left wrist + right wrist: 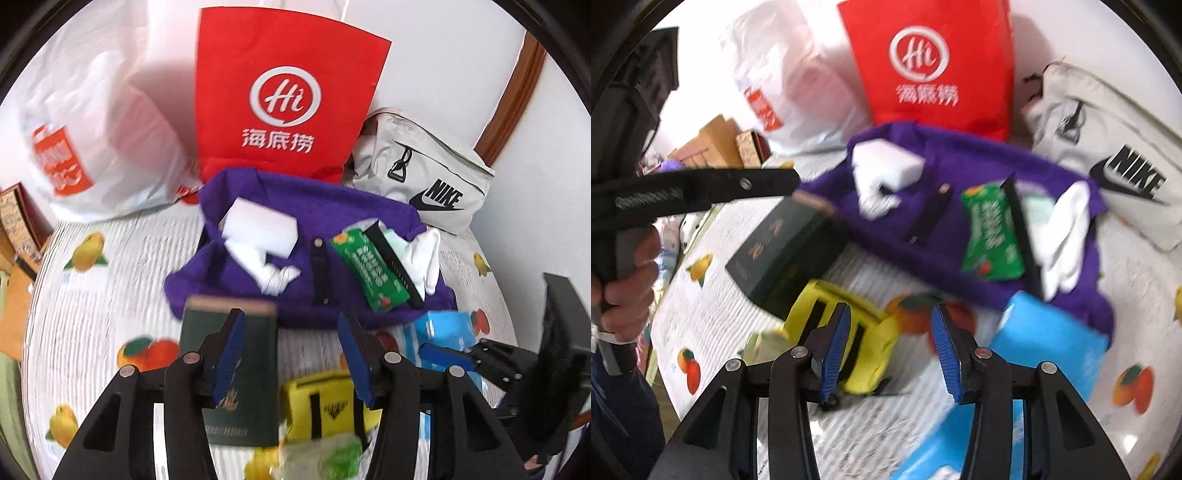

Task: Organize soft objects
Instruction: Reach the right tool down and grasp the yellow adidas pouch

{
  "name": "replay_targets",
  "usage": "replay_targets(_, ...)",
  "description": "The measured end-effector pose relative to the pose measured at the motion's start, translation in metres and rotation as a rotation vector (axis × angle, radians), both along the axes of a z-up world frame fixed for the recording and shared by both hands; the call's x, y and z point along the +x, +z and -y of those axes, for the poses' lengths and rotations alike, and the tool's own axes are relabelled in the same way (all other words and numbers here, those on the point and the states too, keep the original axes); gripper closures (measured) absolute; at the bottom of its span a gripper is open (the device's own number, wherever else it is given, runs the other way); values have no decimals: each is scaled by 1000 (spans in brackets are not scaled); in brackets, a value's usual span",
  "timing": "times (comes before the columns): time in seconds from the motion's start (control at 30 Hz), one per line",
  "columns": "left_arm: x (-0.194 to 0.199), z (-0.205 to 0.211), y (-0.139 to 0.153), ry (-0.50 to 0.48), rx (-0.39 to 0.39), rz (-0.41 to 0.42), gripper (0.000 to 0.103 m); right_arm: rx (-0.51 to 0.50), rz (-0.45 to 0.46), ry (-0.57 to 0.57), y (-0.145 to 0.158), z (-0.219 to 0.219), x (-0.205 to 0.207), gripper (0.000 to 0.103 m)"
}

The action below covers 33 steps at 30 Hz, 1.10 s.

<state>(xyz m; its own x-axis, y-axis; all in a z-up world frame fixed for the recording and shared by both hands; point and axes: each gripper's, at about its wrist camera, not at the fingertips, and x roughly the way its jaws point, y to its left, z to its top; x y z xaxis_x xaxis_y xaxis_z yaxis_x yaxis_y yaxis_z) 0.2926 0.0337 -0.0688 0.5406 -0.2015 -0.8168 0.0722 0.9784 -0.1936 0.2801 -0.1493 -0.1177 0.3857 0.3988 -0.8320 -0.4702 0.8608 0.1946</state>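
Hovering with jaws spread and empty, left gripper (291, 354) and right gripper (890, 350) face the purple cloth (343, 214) on the worktop (122, 266).

Bright even daylight, fisheye-bent edges, motion blur, perhaps worst rightward.

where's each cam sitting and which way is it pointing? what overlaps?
Left wrist: sits on the left gripper, aimed down and forward at the purple cloth; its own open jaws show, plus the right gripper at lower right.
Right wrist: sits on the right gripper, aimed the same way; its own open jaws show, plus the left gripper's black body and the hand holding it at left.
Shared: purple cloth, red bag, Nike pouch, dark green box, yellow pouch.
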Motion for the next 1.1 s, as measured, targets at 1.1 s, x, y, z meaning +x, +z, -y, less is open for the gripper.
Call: replay_targets(1.1,-85,-48,-38,57,-55,-43,52,-30,45,-70,4,-8,-35,93)
